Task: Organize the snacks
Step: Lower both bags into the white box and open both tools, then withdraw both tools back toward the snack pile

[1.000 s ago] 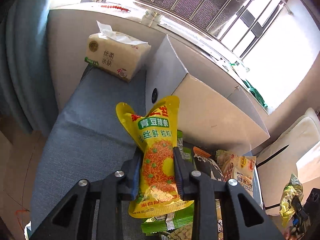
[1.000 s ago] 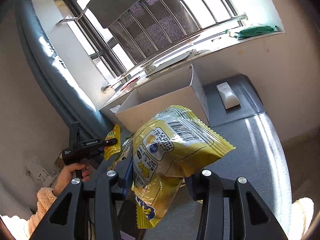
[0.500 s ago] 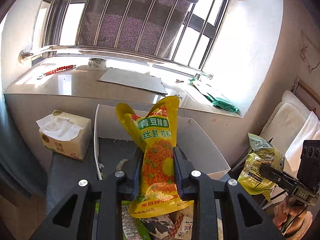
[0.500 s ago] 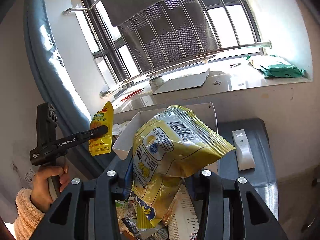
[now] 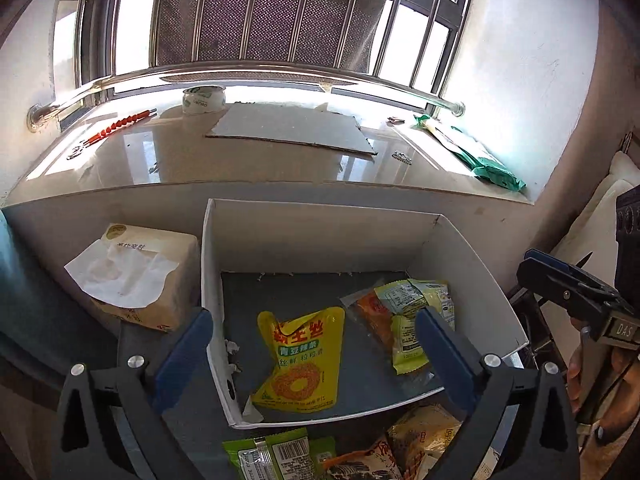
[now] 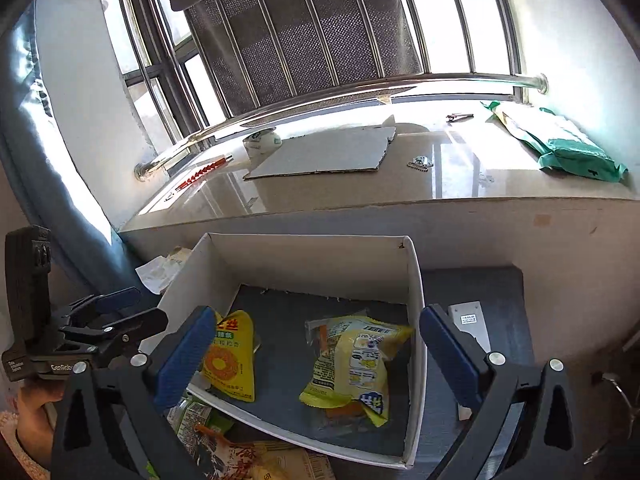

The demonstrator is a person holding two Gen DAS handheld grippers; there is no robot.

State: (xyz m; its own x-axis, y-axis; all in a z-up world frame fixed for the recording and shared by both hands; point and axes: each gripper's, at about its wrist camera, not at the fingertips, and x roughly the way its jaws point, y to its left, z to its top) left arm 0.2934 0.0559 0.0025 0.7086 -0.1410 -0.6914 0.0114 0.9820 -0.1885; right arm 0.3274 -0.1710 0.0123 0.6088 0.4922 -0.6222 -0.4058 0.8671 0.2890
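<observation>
Both snack packets have left the jaws since a second ago and are now lying inside the white box [image 5: 472,264], where before each was being pinched upright between blue pads.

Nearest the lens, the left gripper [image 5: 314,344] is opening, its fingers spreading wide with nothing between them. The right gripper [image 6: 318,344] is likewise opening, its jaws parting with nothing pinched; in the left view its black body is showing at three o'clock.

Just under the fingers, at six o'clock, a heap of loose snack packets [image 5: 280,456] is lying outside the box's near wall.

Further out, the yellow pouch [image 5: 302,360] is lying flat on the box floor toward the left side, near the left wall. The pale yellow bag [image 6: 354,364] is resting at about two o'clock from that pouch, on top of a clear wrapped orange snack [image 5: 370,316], close to the box's right wall.

At nine o'clock of the box, just beside its left wall, a tissue pack [image 5: 136,276] is standing with a sheet sticking out. At three o'clock of the box, in the right view, a small white device [image 6: 470,324] is lying on the dark surface.

Beyond, at twelve o'clock, the windowsill [image 5: 200,160] is carrying a cardboard sheet [image 5: 292,128], a tape roll [image 5: 203,98] and a green bag [image 6: 572,148].
</observation>
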